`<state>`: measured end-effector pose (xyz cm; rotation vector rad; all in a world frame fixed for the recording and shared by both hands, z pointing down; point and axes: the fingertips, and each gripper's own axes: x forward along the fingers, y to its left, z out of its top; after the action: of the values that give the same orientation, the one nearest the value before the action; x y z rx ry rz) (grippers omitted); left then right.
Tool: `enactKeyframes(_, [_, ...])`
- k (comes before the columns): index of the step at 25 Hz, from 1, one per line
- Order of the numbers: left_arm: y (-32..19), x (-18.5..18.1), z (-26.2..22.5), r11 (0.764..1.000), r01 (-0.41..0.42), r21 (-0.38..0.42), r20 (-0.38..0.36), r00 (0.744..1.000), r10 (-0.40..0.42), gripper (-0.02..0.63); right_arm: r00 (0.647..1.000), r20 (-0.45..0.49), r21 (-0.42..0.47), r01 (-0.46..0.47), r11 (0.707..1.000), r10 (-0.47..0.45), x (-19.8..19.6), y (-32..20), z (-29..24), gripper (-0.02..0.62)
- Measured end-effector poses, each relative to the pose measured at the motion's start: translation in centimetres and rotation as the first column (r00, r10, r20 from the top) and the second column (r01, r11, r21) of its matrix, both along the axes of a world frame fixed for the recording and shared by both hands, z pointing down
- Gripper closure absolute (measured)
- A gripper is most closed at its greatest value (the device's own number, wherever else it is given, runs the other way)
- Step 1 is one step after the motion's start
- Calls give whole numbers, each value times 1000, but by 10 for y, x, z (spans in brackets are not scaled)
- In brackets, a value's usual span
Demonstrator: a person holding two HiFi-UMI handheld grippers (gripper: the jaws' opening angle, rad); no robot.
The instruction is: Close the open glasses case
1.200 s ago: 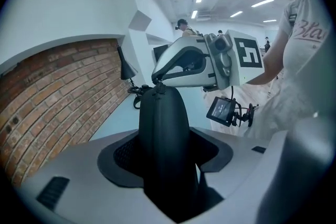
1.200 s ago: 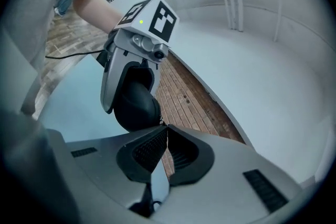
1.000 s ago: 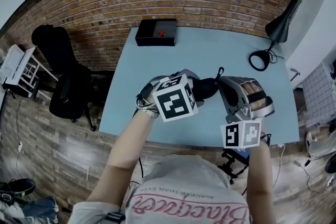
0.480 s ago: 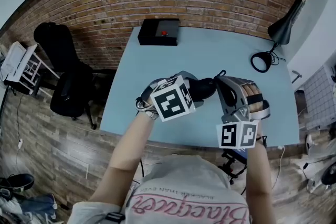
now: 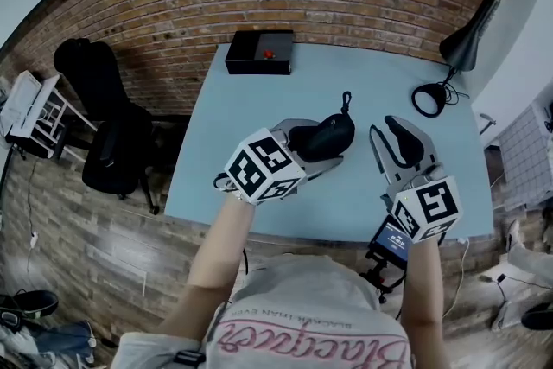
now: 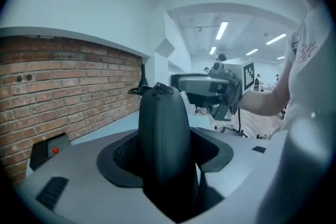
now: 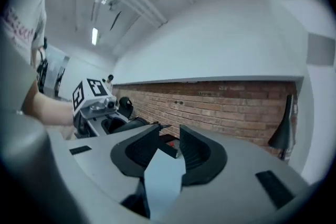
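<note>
The black glasses case point(image 5: 333, 132) looks closed, its zip pull point(image 5: 346, 100) sticking up at the far end. My left gripper point(image 5: 318, 144) is shut on it and holds it above the blue table point(image 5: 251, 112). In the left gripper view the case point(image 6: 163, 123) stands on edge, filling the gap between the jaws. My right gripper point(image 5: 393, 144) is off to the right, apart from the case. Its jaws have just been opening, and only table shows between them in the right gripper view point(image 7: 167, 152). That view also catches the left gripper point(image 7: 94, 102) at the left.
A black box with a red button point(image 5: 259, 53) sits at the table's far edge by the brick wall. A black desk lamp point(image 5: 463, 41) and its ring base point(image 5: 426, 99) stand at the far right. A black chair point(image 5: 108, 153) is left of the table.
The right gripper has let go near the case's end, opened, rolled over and drawn back to the right. The left gripper has turned with the case still in it.
</note>
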<state>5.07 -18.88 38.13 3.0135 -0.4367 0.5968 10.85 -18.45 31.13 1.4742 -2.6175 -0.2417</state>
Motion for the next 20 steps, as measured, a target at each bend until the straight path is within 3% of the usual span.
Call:
enactKeyframes(4, [5,5,-12,999,-36,-36,-105,994,32,335,965,232,-98,145,984,-119,-9,7,5,425])
enactKeyframes(11, [19,12,-22,985,-167,-40,-167,973,158,334,902,342,-184,341,922,-265,-34,18,19,347])
enactKeyframes(13, [27,12,-25,969,-241,-57,-203,953,225,334,867,393,-183,401,897,-307,-38,23,17,345])
enactKeyframes(17, [47,12,-34,909,-407,-90,-289,884,367,333,786,461,-156,527,835,-411,-48,36,10,347])
enactKeyframes(20, [48,14,-35,904,-420,-78,-301,874,381,331,776,469,-140,537,832,-422,-48,35,10,347])
